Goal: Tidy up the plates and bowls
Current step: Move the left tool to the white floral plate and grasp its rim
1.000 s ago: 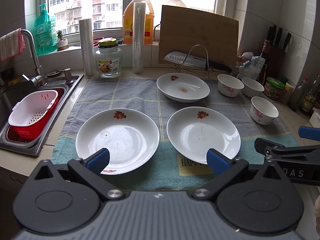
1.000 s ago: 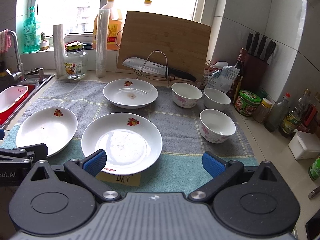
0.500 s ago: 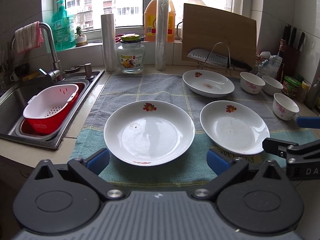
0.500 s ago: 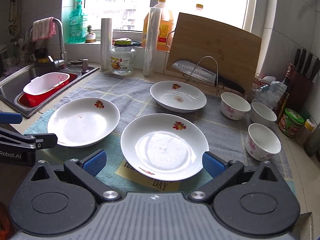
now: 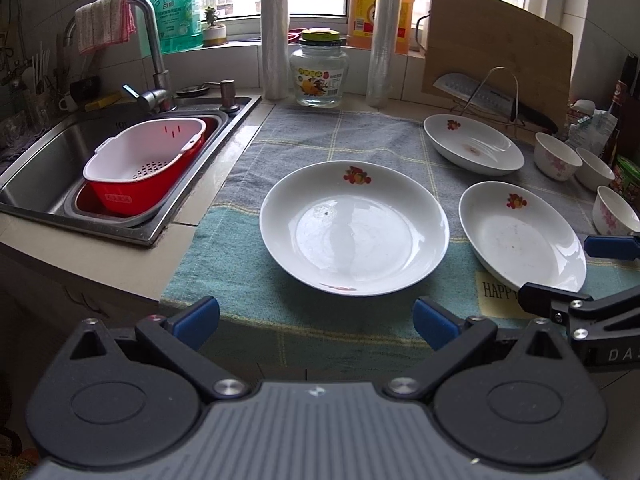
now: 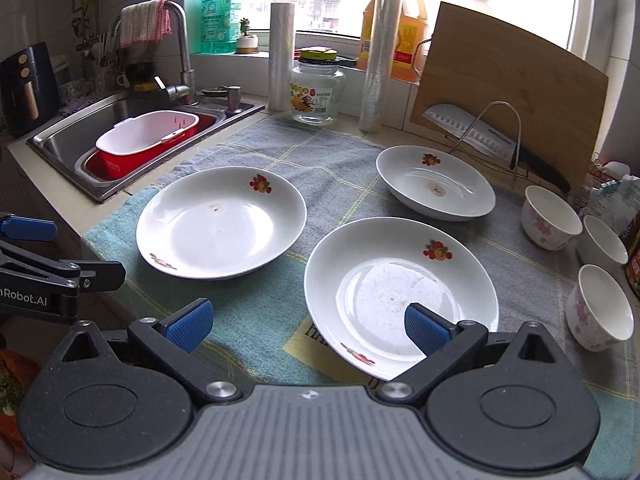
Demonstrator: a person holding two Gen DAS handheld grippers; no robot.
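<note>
Three white plates with a fruit print lie on a grey and teal towel (image 5: pixel 352 320). The left plate (image 5: pixel 354 228) (image 6: pixel 220 224) sits straight ahead of my left gripper (image 5: pixel 315 322), which is open and empty, just short of the plate's near rim. The right near plate (image 5: pixel 520 236) (image 6: pixel 400 292) lies under the right finger of my right gripper (image 6: pixel 308 326), also open and empty. The far plate (image 6: pixel 436 182) rests behind it. Three small flowered bowls (image 6: pixel 550 218) (image 6: pixel 604 244) (image 6: pixel 600 306) stand at the right.
A sink (image 5: pixel 44 168) with a red and white colander (image 5: pixel 144 164) and a tap (image 5: pixel 154 52) is at the left. A glass jar (image 5: pixel 319 74), two rolls, oil bottles, a cutting board (image 5: pixel 500 64) and a knife on a wire rack (image 5: pixel 492 98) line the back.
Both grippers have swung left and come lower and closer to the plates. The left plate now sits centred before the left gripper. The plates and bowls have not moved.
</note>
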